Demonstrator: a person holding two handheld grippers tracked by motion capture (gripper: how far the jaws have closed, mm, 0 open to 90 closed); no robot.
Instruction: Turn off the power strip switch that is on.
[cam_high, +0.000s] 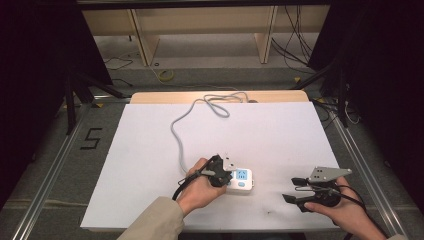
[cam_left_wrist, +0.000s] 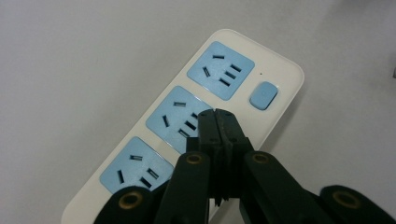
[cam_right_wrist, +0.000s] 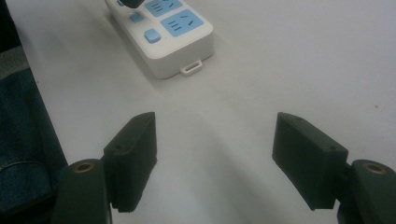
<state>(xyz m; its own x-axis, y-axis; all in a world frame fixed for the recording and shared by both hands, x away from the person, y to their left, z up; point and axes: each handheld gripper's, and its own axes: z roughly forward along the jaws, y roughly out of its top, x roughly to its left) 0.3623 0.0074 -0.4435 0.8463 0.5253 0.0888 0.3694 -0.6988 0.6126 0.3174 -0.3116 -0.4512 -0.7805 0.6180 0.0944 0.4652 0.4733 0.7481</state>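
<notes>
Left gripper (cam_left_wrist: 219, 116), closed empty, hovers over power strip (cam_left_wrist: 233, 60); right gripper (cam_right_wrist: 215, 154) gapes wide beside it.

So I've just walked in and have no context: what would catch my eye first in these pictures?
Probably the white power strip with blue sockets, lying near the front middle of the white table, its grey cable snaking off toward the far edge. The left gripper hangs over it, jaws shut, tips above the middle socket. The right gripper waits to the strip's right, jaws wide open.
</notes>
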